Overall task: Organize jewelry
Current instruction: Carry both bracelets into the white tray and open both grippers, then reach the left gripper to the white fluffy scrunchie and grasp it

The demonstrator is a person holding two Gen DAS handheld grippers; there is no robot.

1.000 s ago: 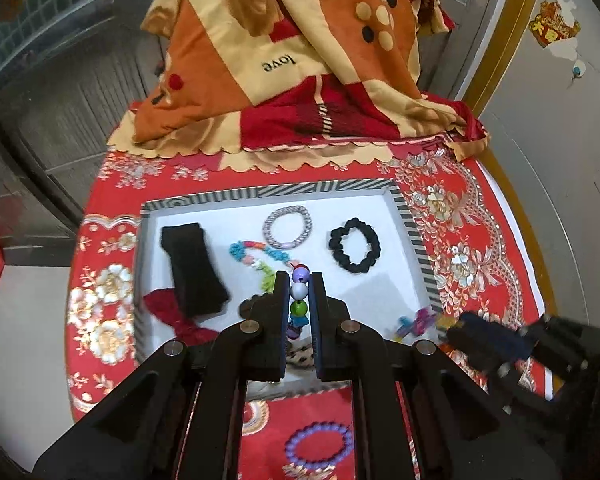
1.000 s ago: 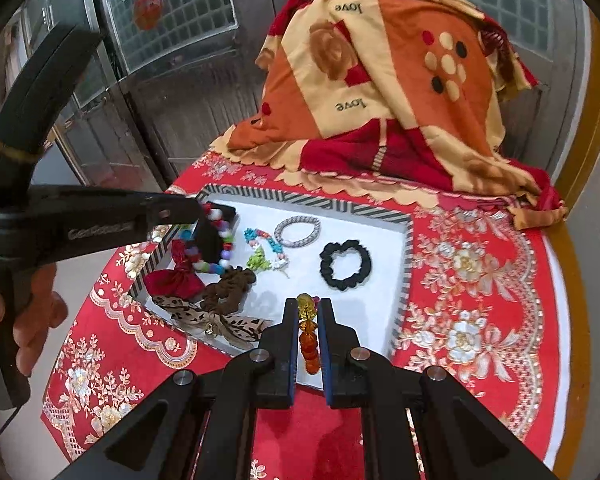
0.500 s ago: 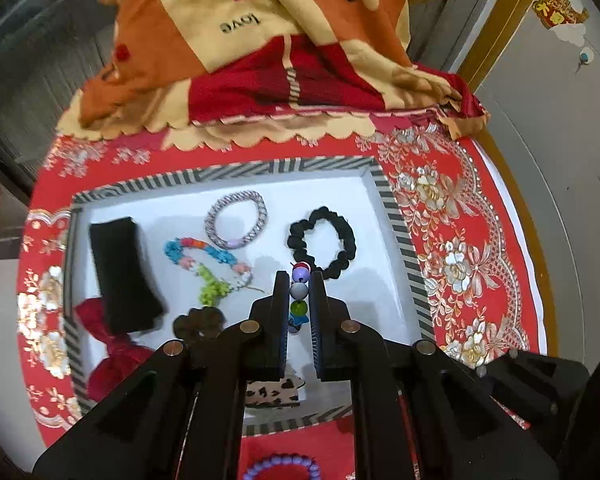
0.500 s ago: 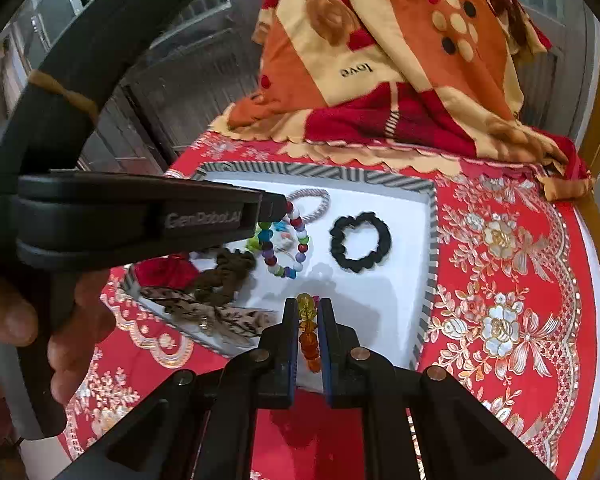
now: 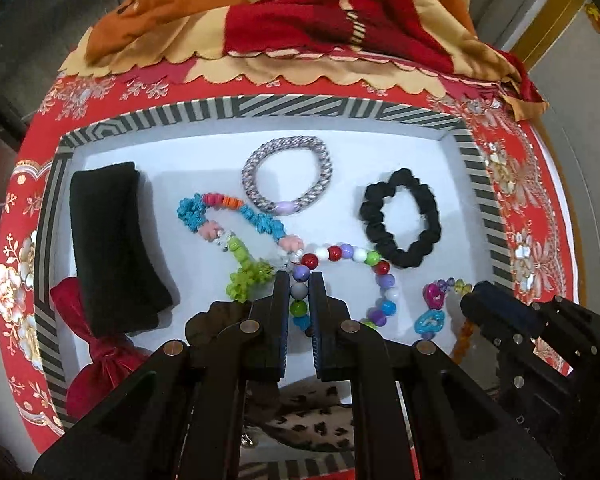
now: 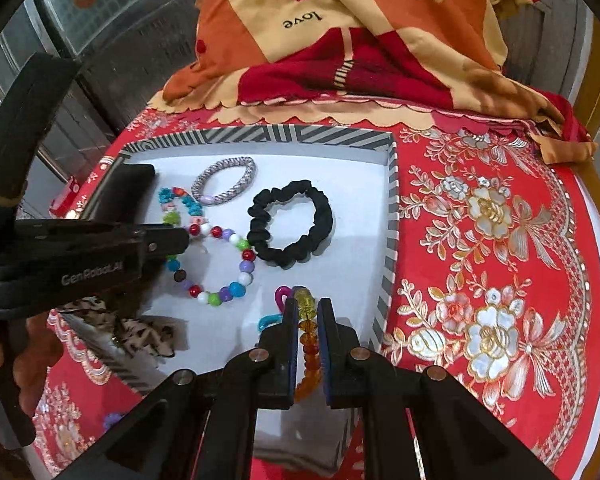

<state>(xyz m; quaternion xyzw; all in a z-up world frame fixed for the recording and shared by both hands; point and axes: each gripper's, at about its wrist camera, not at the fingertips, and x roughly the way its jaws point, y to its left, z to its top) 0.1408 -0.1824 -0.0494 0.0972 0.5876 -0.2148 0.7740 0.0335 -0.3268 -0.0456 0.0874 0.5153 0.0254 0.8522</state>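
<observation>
Nearest me, the left gripper [image 5: 300,292] was clamped on a string of mixed glossy beads, the multicoloured bead bracelet [image 5: 354,254], whose free loop lay on the white floor of the striped-edged tray [image 5: 300,106]. The right gripper [image 6: 307,312] was pinched on an amber bead bracelet [image 6: 309,332], whose far end, with pink and blue charm pieces [image 5: 432,308], touched the tray floor near its right wall. A bare hand [image 6: 32,364] showed at the left of the right wrist view, under the left tool's handle.

Down in the near corner of the tray lay a leopard-print scrunchie [image 5: 308,404], partly hidden by the jaws, with a dark red velvet bow [image 5: 96,360] to the left of it. A black folded band [image 5: 114,244] lay along the left side, its near end resting on the bow.

In the middle sat a knotted bracelet [image 5: 236,224] in turquoise, orange, pink and green, just touching the bead loop. Right of that lay a black scrunchie [image 5: 400,218], with the beads just beside its near edge. Beyond them was a silver-lilac woven bracelet [image 5: 288,174].

The tray stood on a red floral tablecloth [image 6: 488,240], and at the far end a rumpled orange, cream and red blanket [image 6: 340,40] was heaped up.
</observation>
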